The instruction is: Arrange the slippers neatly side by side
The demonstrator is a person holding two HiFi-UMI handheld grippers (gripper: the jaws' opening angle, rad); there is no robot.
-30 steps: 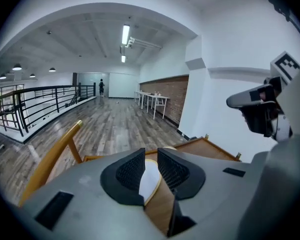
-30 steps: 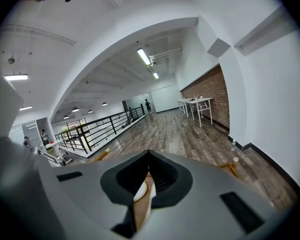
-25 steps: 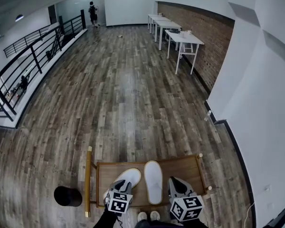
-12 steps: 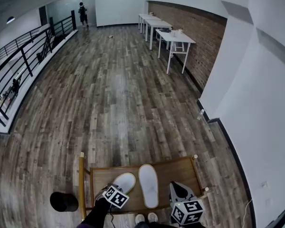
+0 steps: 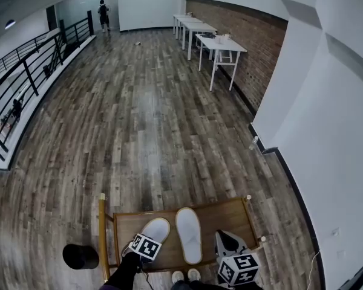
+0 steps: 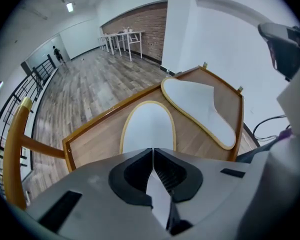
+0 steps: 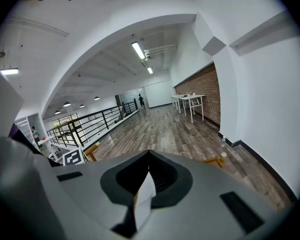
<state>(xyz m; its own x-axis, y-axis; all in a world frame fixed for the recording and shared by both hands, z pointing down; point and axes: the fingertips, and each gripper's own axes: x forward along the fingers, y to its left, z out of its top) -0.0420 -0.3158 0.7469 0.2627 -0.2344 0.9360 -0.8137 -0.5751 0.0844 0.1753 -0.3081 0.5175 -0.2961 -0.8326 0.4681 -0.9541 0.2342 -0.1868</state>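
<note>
slippers (image 5: 189,235) white | wooden cart (image 5: 230,213) brown | floor (image 5: 145,119) grey-brown planks

A bare loft-style hall: plank floor (image 5: 151,132), brick wall (image 5: 260,53), white tables (image 5: 221,44), railing (image 5: 30,71).

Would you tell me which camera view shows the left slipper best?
The left gripper view: the left slipper lies large and central, just beyond the jaws. The head view shows it small, at the bottom edge; the right gripper view misses it.
</note>
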